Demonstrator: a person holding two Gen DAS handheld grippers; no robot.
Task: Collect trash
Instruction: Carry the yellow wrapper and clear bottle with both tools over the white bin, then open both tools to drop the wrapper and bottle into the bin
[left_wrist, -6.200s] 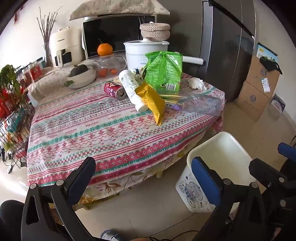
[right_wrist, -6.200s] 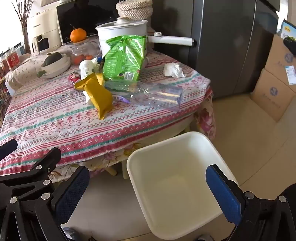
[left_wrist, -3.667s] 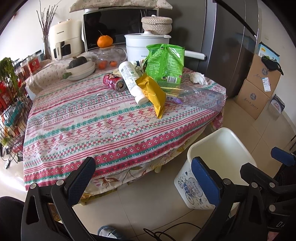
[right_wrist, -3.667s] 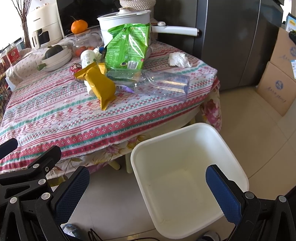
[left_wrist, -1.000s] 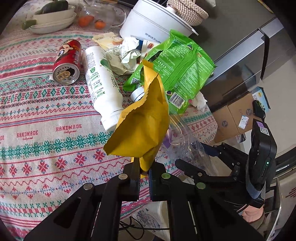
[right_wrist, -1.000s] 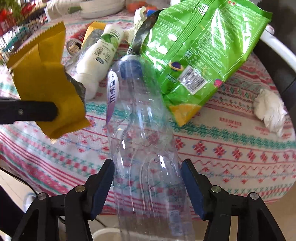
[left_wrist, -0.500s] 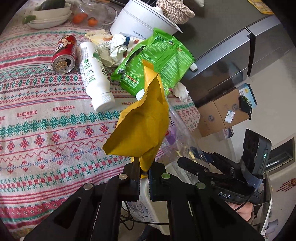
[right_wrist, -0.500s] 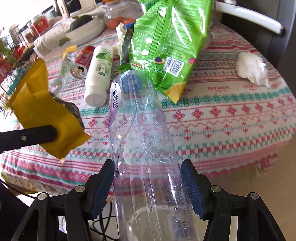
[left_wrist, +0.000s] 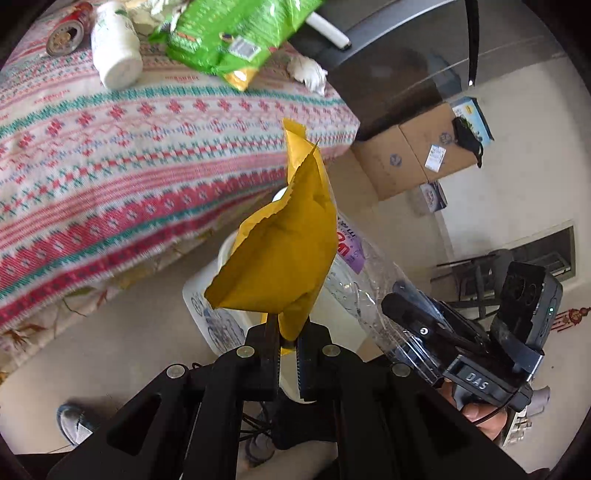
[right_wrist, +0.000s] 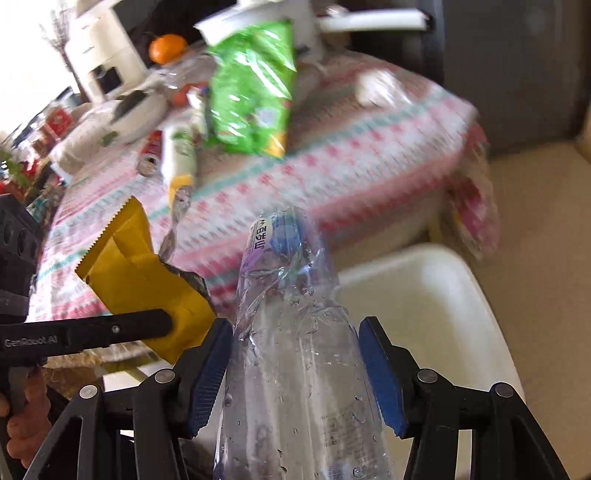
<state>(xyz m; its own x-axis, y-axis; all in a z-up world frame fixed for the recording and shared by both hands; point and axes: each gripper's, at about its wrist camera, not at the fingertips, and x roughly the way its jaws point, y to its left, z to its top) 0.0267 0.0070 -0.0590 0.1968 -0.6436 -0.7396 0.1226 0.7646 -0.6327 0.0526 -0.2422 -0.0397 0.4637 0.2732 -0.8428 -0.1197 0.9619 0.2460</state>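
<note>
My left gripper (left_wrist: 287, 341) is shut on the bottom corner of a yellow snack bag (left_wrist: 280, 254), held in the air above the white trash bin (left_wrist: 207, 310). My right gripper (right_wrist: 295, 354) is shut on a clear crushed plastic bottle (right_wrist: 291, 332) with a blue cap and purple label, over the near edge of the bin (right_wrist: 436, 295). In the right wrist view the yellow bag (right_wrist: 147, 273) sits in the left gripper just left of the bottle. The bottle also shows in the left wrist view (left_wrist: 365, 273).
On the patterned tablecloth (left_wrist: 110, 147) lie a green snack bag (left_wrist: 229, 33), a white bottle (left_wrist: 114, 51), a red can (left_wrist: 64, 31) and crumpled tissue (left_wrist: 306, 74). A white pot (right_wrist: 273, 22) and dark fridge (right_wrist: 517, 66) stand behind. Cardboard boxes (left_wrist: 421, 158) sit on the floor.
Both grippers have swung away from the table and down towards the bin, carrying the yellow bag and the bottle. The table has slid up and left in both views.
</note>
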